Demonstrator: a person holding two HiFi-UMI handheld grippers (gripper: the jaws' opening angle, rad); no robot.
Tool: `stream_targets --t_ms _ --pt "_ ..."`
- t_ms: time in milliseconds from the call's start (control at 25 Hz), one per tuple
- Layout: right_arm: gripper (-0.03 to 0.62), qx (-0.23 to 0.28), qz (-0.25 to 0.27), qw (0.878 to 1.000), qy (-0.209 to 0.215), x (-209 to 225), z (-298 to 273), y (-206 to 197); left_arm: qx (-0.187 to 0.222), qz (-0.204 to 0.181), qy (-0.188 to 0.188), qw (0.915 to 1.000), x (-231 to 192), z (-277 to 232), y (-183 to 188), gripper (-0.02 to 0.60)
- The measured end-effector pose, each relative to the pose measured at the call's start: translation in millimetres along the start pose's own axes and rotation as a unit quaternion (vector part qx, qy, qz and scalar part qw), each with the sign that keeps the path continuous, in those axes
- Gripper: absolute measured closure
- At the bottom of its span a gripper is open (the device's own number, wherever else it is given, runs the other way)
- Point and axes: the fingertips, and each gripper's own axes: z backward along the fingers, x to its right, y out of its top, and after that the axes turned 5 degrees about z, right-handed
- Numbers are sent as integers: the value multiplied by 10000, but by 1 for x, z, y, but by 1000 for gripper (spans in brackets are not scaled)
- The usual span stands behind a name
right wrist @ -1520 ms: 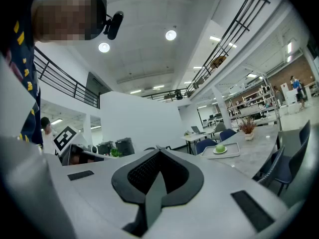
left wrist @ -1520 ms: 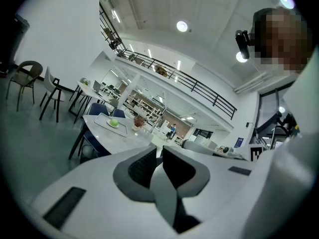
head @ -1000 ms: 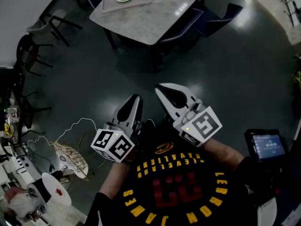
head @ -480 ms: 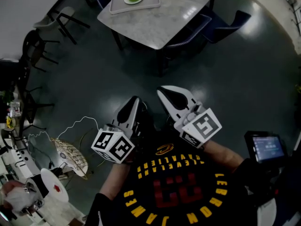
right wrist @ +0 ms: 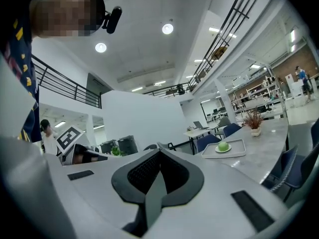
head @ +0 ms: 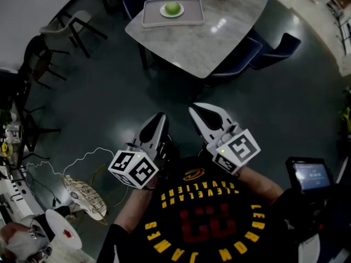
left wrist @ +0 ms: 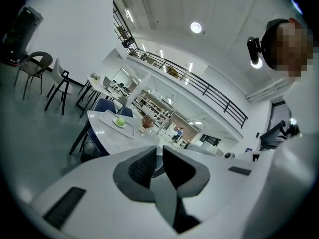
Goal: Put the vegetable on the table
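Head view: the round green vegetable [head: 173,7] sits in a tray [head: 190,16] on the table [head: 219,43], well apart from both grippers. Left gripper view: the left gripper [left wrist: 158,153] has its jaws almost together, holding nothing. Right gripper view: the right gripper [right wrist: 159,156] is fully closed and empty. The vegetable looks firm, smooth and light, so a grip across its middle seems best.

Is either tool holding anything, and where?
Nothing held. The left tool and right tool are both shut and empty; the vegetable sits on its plate.
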Motion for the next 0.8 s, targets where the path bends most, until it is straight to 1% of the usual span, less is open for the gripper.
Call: stream_targets --t_ms 120,360,480,600,800 --pt "589 -11 24 9999 -149 1 -42 3 -102 70 -95 9999 -34 -7 26 540" --pt "589 -128 -12 9991 -409 3 -108 5 -267 44 -363 9990 -80 -20 73 540" --pt "589 -219 -74 9985 -494 3 -132 1 -310 97 -459 9984 -101 -23 86 540" --pt "589 -317 -101 9978 -581 5 -149 0 -318 211 -466 9982 -118 -25 97 540" --pt "589 -431 -144 9969 -643 13 -170 1 -357 356 -526 9973 -133 -36 110 540"
